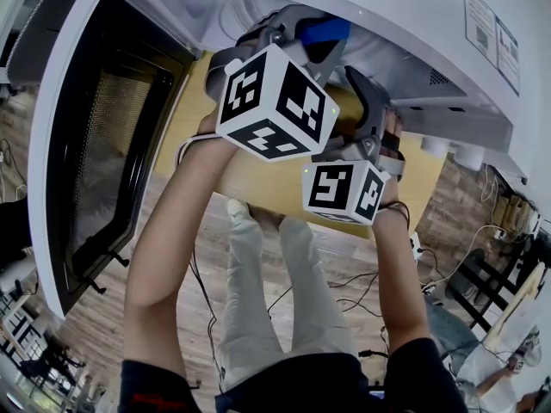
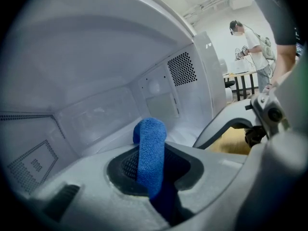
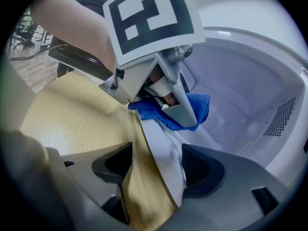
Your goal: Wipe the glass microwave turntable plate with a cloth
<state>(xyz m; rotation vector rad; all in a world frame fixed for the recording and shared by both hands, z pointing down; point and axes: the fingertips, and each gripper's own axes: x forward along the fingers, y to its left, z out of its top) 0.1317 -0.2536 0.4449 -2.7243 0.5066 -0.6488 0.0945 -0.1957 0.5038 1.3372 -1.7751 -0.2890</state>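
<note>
Uppermost in the head view, a white microwave point(image 1: 405, 15) spans 11 to 2 o'clock, with its dark-windowed door point(image 1: 95, 144) swung open at 9 o'clock. A wood-plank floor point(image 1: 95, 334) fills 6 to 8 o'clock, crossed by loose cables point(image 1: 344, 286). A pale wooden table point(image 1: 250, 175) shows at the microwave's front. The person's forearms point(image 1: 164, 248) reach up toward the cavity point(image 2: 96, 71). Its white walls carry a perforated vent point(image 2: 182, 69) at 1 o'clock in the left gripper view.

Left gripper point(image 2: 154, 170): the claw is closed on a blue cloth point(image 2: 150, 143), which stands up between the jaws and points into the cavity. Its marker cube point(image 1: 275, 101) bears black-and-white square patterns.

Right gripper point(image 3: 154, 165): the claw is wide and holds nothing. The microwave's white front sill point(image 3: 161, 153) and the table's edge run between the jaws ungripped. Its cube point(image 1: 344, 189) sits just beside the left one, at that cube's 4 o'clock.

The glass plate cannot be made out in any view.

Label point(image 1: 491, 33), at 2 o'clock on the casing: a square code and lines of print, too small to read.
</note>
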